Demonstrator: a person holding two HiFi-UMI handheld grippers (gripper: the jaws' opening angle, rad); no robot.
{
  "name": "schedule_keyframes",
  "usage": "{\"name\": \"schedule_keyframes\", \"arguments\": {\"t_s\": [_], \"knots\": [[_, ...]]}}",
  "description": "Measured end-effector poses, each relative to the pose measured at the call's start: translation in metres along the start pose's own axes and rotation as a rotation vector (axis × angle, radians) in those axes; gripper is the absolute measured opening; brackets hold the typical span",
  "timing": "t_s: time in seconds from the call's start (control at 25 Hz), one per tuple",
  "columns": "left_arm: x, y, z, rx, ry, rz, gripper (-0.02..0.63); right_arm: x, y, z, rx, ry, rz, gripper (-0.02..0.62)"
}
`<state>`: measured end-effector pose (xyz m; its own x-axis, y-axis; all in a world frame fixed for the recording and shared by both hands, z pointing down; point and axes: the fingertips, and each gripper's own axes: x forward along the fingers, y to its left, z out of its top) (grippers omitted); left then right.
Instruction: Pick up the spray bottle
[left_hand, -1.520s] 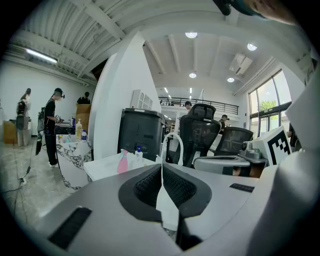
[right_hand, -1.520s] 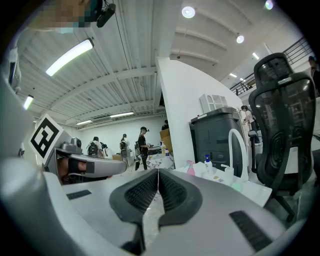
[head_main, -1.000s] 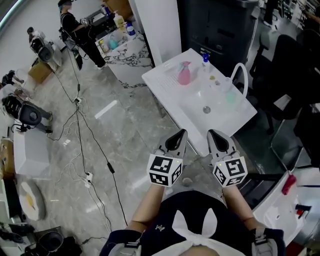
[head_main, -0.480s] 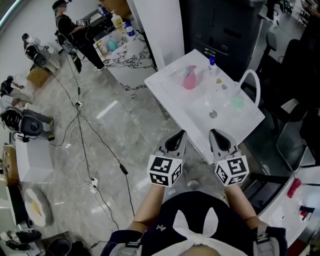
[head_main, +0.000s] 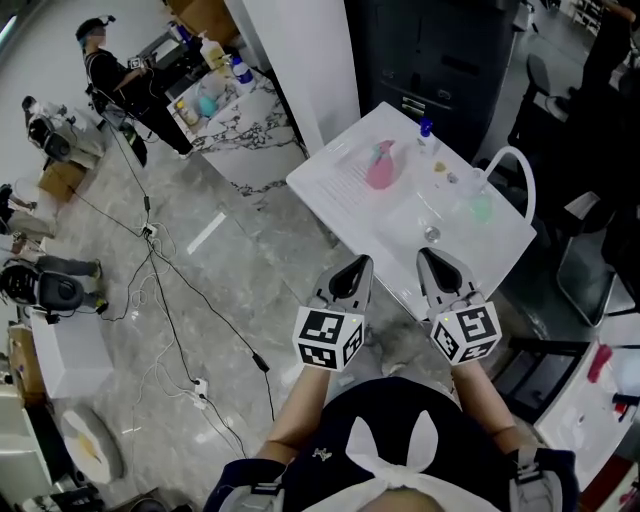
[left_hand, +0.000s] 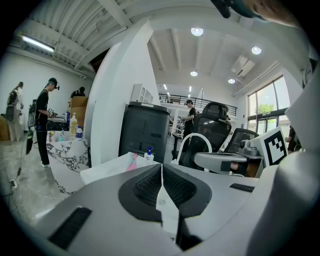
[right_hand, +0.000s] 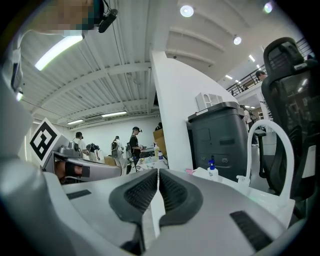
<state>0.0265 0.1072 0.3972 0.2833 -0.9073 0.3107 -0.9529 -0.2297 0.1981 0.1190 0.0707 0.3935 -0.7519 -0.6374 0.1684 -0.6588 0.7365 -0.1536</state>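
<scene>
Both left tongs (head_main: 352, 272) and right tongs (head_main: 437, 266) closed, empty, ribbed-padded; pink spray bottle (head_main: 380, 168) on glossy table (head_main: 335, 186).

Both handhelds are the same build: light-grey moulded left gripper (head_main: 353, 268) and right gripper (head_main: 433, 262). Black ribbed rubber pads (left_hand: 147, 186) sit in black oval surrounds. Each carries a white cube with black square markers (head_main: 328, 338) at the rear. Operator wears a dark navy top (head_main: 330, 440), a white bow-shaped tie (head_main: 395, 468) and dark sleeves with a grey band (head_main: 528, 478).
</scene>
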Motion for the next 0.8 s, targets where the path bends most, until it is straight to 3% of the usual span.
{"name": "schedule_keyframes", "arguments": {"t_s": [0.68,0.8], "knots": [[0.01,0.064,0.026,0.024,-0.021,-0.077,0.032,0.064,0.0,0.033,-0.024,-0.096,-0.094,0.032],[0.017,0.069,0.025,0.026,-0.015,-0.08,0.032,0.07,-0.003,0.033,-0.028,-0.093,-0.083,0.127]]}}
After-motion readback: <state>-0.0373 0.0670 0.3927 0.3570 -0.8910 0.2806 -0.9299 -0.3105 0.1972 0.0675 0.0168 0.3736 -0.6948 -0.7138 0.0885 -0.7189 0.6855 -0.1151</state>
